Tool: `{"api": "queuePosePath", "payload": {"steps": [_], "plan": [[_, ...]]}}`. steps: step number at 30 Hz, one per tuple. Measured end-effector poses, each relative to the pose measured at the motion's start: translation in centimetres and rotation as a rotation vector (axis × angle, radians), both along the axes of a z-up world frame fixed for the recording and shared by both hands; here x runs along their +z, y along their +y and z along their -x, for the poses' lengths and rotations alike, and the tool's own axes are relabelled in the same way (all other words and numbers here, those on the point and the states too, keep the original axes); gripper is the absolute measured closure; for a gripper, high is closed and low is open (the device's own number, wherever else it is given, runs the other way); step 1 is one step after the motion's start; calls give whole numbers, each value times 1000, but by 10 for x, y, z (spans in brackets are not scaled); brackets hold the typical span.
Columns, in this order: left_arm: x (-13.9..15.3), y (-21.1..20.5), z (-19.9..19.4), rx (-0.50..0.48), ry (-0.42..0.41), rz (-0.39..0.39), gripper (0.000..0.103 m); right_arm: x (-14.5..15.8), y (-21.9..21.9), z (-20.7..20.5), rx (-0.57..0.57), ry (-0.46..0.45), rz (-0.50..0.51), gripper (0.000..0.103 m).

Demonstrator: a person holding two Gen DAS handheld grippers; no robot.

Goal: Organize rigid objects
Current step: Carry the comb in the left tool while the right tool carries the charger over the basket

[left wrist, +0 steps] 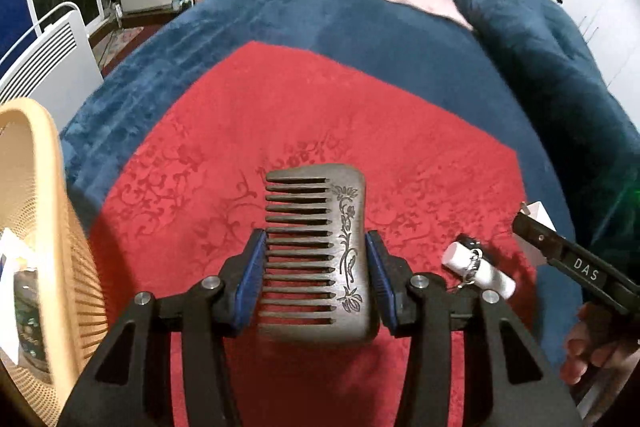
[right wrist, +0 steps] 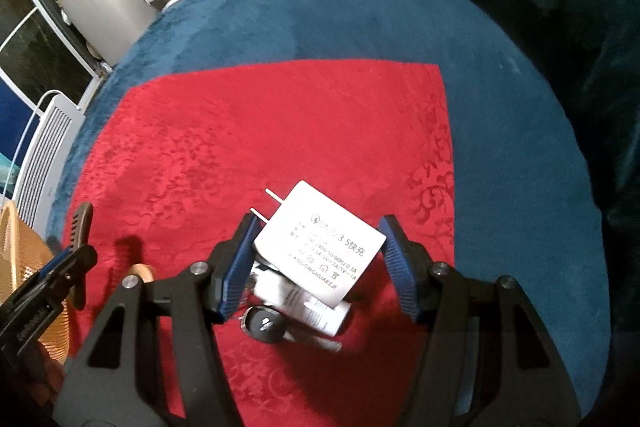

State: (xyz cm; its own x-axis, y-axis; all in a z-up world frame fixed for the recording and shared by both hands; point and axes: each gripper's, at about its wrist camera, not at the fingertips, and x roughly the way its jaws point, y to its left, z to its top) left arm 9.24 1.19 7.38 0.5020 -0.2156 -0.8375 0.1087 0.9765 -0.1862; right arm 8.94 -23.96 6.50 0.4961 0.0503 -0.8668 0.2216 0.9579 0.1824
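- Between my left gripper's blue pads sits the wooden comb, clamped flat across its width, one pad on the tooth tips and one on the carved spine; that hold keeps the teeth from taking a sideways load.
- Off to the left of those jaws stands the tan mesh basket, already holding a few things, which I judge is why the comb hangs clear of the red cloth: it looks bound for that basket.
- Across my right gripper lies the white charger plug, prongs pointing up and away. One corner meets the right-hand pad and the near edge reaches the left-hand pad, so I read this as a grip on its opposite edges, though the contact is slim.
- Just below that plug, on the cloth, rest a white tube and a black key fob on a ring, untouched by either pair of jaws.
- Risk, as I judge it: the plug's corner grip could let it twist.
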Motion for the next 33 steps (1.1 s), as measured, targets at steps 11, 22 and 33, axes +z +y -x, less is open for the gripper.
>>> {"api": "queuePosePath", "payload": {"steps": [11,22,33], "plan": [[50,35,25,60,-115,17,53,40,27,15,77,-82,-17,41],[74,107,60,218,-170,89,53,69,83,22,211,-139,-31,41],[85,181,96,393,-204,129,53,86,171,23,402,-170,-31,41]]}}
